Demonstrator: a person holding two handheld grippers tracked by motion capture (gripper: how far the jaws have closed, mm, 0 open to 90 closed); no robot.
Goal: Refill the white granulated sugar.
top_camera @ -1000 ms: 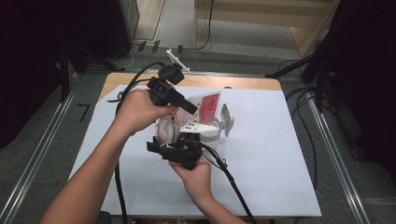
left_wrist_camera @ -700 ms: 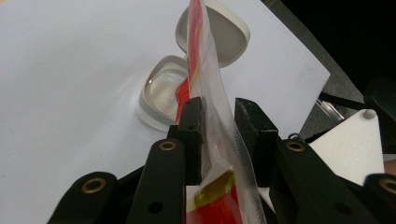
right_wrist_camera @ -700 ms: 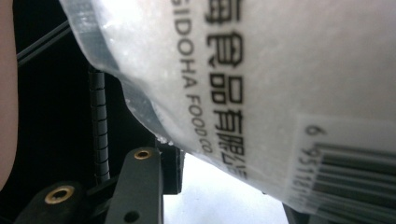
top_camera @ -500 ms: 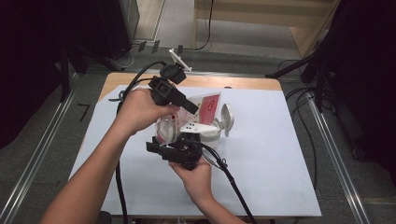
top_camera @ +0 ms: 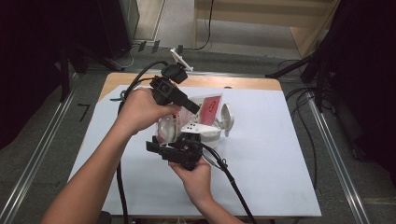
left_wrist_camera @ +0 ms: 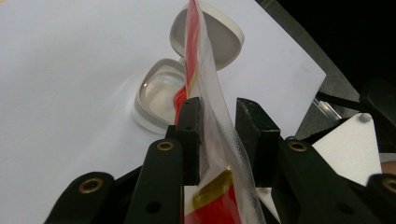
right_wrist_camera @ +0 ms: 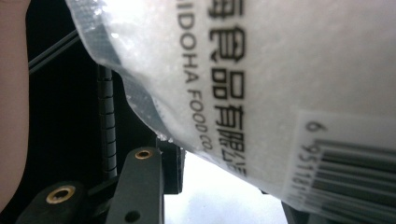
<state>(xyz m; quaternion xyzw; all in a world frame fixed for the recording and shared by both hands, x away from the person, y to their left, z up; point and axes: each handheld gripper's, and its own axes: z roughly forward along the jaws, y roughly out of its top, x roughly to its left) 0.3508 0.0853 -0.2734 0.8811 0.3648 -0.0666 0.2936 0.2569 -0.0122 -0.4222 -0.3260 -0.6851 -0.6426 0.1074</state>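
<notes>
A clear plastic bag (top_camera: 211, 106) with a red label and white granules hangs tilted between both grippers. My left gripper (top_camera: 194, 108) is shut on its upper red end, and in the left gripper view the film (left_wrist_camera: 198, 56) runs between the two jaws of that gripper (left_wrist_camera: 218, 135). My right gripper (top_camera: 187, 136) comes from below and is shut on the bag's full lower end. In the right gripper view the printed back with a barcode (right_wrist_camera: 280, 70) presses over that gripper (right_wrist_camera: 229, 182). Under the bag stands a white container (left_wrist_camera: 154, 93) with its hinged lid (left_wrist_camera: 224, 37) open.
A white sheet (top_camera: 280, 163) covers the table; its wooden back edge (top_camera: 243, 83) shows. Black cables (top_camera: 233, 186) trail from both grippers across the sheet. A small white clamp (top_camera: 178, 57) lies on the floor behind the table. Metal rails (top_camera: 336, 154) run along both sides.
</notes>
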